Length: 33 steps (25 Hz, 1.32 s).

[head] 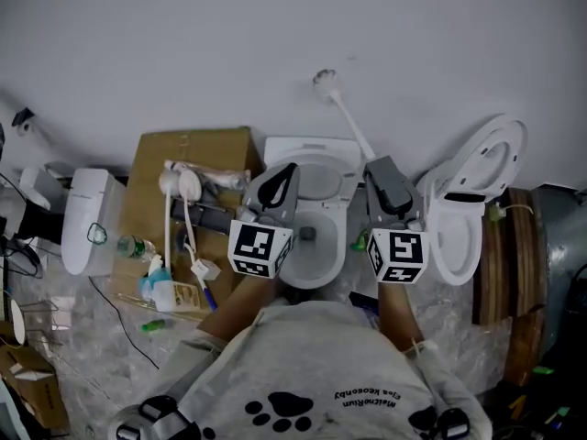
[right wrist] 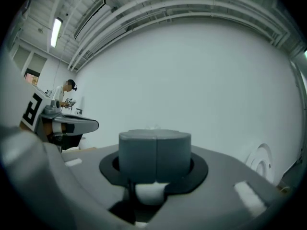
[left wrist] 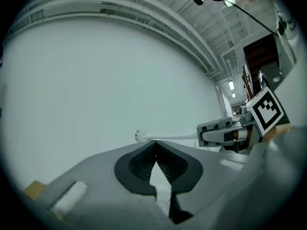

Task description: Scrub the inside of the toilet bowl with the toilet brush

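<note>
Grips toilet brush [head: 347, 117] handle in right tongs [head: 380, 167], bristles at upper centre; holds left tongs [head: 290, 169] closed on nothing. Likely light, stiff, slick plastic: best gripped mid-handle.

We are facing a plain white wall [head: 183, 35], with crinkled plastic sheeting [head: 87, 337] covering the floor below it. A cardboard sheet [head: 151, 168] is lying at the wall's foot. Overhead, a strip light [right wrist: 56, 31] is glowing beside ceiling beams [right wrist: 182, 6].

toilet bowl [head: 335, 250]: white, smooth and shiny, like china
toilet brush [head: 354, 128]: white plastic, smooth
box [head: 156, 186]: brown cardboard, dull
floor sheet [head: 83, 337]: clear plastic, crinkly, shiny
</note>
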Motion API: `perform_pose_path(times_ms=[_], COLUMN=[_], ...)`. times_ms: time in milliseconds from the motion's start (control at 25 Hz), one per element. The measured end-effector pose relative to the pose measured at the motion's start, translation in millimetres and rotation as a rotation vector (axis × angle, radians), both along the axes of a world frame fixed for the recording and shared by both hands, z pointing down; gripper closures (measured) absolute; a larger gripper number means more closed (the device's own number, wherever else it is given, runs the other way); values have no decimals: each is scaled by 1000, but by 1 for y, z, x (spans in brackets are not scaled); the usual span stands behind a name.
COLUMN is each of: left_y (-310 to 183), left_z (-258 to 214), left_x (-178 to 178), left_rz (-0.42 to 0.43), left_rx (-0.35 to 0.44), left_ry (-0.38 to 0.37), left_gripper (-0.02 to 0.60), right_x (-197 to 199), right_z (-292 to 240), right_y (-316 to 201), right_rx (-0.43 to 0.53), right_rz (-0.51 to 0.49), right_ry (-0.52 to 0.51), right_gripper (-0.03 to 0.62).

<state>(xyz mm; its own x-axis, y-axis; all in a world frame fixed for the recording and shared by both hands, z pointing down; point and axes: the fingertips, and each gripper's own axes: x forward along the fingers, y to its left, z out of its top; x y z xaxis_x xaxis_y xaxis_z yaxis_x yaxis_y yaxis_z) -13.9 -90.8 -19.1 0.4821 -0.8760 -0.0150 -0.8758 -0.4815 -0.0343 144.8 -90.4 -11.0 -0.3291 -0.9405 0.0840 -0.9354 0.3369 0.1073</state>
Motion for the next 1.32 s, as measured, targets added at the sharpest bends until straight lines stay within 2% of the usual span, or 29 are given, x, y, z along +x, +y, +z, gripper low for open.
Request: perform_pose_path(times_ms=[120, 200, 360, 520, 720, 1320], left_y=[8, 12, 14, 23, 23, 24], left_z=[-26, -31, -20, -11, 6, 19], left_x=[-4, -6, -5, 1, 3, 39], left_rz=[-59, -83, -88, -76, -74, -42], left_rx=[109, 144, 126, 123, 90, 84], left_ry=[-55, -75, -55, -55, -48, -60], left_gripper=[583, 583, 583, 583, 583, 583], right_x=[-3, -3, -6, -9, -13, 9], right_z=[-18, -24, -20, -8, 6, 19], right_y=[1, 4, 7, 15, 24, 22], right_rx=[76, 115, 137, 103, 75, 46], right_rz=[19, 42, 41, 16, -7, -38], right_ry=[16, 21, 30, 5, 24, 8], right_gripper=[442, 442, 442, 442, 442, 442])
